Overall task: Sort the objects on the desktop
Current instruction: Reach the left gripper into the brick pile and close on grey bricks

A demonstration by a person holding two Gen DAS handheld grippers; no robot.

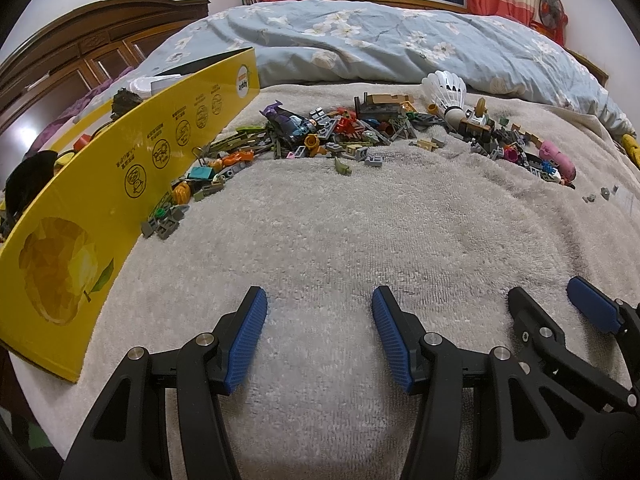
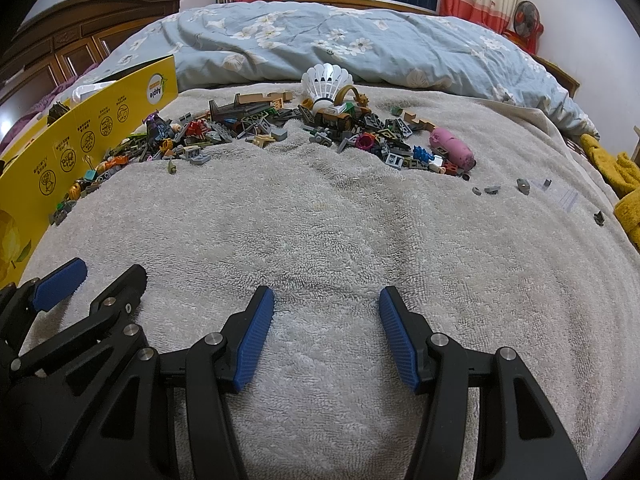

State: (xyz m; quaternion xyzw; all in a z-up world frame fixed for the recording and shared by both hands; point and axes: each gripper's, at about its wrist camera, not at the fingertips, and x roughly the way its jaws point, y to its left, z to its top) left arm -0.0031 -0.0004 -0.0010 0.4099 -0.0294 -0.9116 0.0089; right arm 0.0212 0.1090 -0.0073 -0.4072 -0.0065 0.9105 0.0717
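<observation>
- A heap of small toy bricks [image 1: 360, 132] is seen spread across a grey towel [image 1: 320, 248], well ahead of both grippers and out of touch with either.
- A white shuttlecock [image 2: 326, 82] is set at the far edge of the heap, straight ahead of the right gripper [image 2: 326, 336] and ahead and to the right of the left gripper [image 1: 319, 338].
- A pink tube-shaped toy [image 2: 452, 148] is found at the right end of the heap, ahead and to the right of both grippers.
- A few loose grey pieces [image 2: 506, 188] are scattered apart from the heap, farther to the right on the towel.
- A yellow cardboard box [image 1: 120, 200] is stood on the left, its long printed wall running from just beside the left gripper up to the left end of the heap; some bricks are pressed against that wall.
- Dark and orange things are glimpsed inside the box, but what they are cannot be told.
- The left gripper is held with its blue pads wide apart over bare towel, and nothing is gripped between them.
- The right gripper is likewise held spread wide, empty, just beside the left one and pointed the same way.
- A blue flowered quilt [image 1: 380, 40] is bunched beyond the towel, far ahead of both grippers.
- A yellow cloth [image 2: 620, 184] is seen at the far right edge.
- A dark wooden headboard [image 1: 80, 56] is seen far to the left.
</observation>
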